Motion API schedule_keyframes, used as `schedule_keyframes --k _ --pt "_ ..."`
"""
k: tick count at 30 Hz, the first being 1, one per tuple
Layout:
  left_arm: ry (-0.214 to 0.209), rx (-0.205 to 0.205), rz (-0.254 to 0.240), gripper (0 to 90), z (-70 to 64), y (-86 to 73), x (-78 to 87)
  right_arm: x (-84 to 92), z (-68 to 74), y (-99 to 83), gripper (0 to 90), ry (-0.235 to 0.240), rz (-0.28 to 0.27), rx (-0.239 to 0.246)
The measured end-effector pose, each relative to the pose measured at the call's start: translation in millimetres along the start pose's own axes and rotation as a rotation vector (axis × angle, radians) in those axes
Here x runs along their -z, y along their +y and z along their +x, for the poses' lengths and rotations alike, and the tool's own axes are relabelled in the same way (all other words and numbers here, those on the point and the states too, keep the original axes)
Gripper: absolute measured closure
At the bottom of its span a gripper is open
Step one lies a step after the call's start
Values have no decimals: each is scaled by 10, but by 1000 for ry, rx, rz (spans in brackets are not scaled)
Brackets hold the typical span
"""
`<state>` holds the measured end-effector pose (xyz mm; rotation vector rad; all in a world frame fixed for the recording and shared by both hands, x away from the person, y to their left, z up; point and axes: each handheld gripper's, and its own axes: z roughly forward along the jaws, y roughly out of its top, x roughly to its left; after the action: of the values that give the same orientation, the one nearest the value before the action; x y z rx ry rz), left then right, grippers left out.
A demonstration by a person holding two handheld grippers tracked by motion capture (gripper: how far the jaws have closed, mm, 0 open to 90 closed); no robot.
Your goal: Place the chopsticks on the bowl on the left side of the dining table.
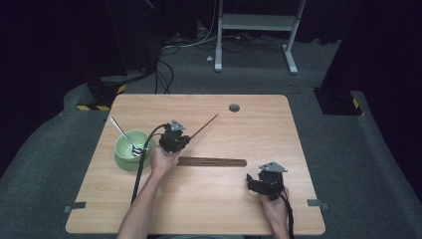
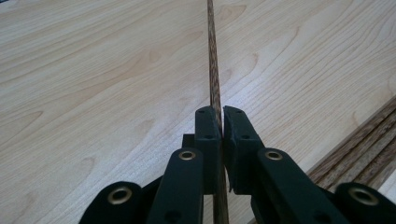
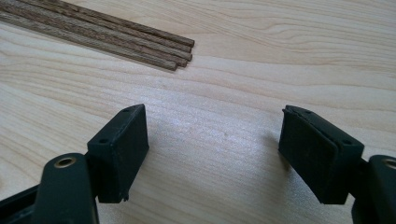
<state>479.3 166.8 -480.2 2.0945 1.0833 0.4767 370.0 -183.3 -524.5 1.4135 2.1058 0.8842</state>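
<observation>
From where I stand, the left tongs (image 1: 180, 139) are clamped on a single dark wooden chopstick (image 1: 205, 126), which juts up and away from them over the middle of the desk (image 1: 259, 124), toward its far side. In the left gripper view the pads pinch the chopstick (image 2: 214, 70) close to one end, so most of its length runs forward past the pads, above the pale wood.

The rest of the chopsticks (image 1: 213, 162) lie side by side in a neat row on the desk, just beside the left hand (image 1: 163, 160) on the side toward the right hand. A green bowl (image 1: 130, 148) with a metal spoon (image 1: 124, 135) leaning in it sits near the desk's left edge.

The right tongs (image 1: 252, 183) rest low near the front right of the desk, jaws standing wide apart with nothing between them; the right gripper view shows the ends of the chopstick row (image 3: 180, 53) a little ahead of them.

I'd judge the chopstick light, stiff and thin, with a smooth finish that could let it twist or slide in the pads. Held so near its end, it may swing or droop; a hold nearer the middle would steady it. It may snap under hard sideways force, so a firm but gentle pinch across its width seems right.
</observation>
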Motion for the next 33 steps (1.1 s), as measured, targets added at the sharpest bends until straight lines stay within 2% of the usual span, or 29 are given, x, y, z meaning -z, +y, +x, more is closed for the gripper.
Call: schedule_keyframes --k 13,33 --pt "-17 -16 -34 844 -15 13 179 0 2 1 233 0 1 -2" --pt "-13 -31 -56 844 9 -24 398 0 1 1 233 0 2 -2"
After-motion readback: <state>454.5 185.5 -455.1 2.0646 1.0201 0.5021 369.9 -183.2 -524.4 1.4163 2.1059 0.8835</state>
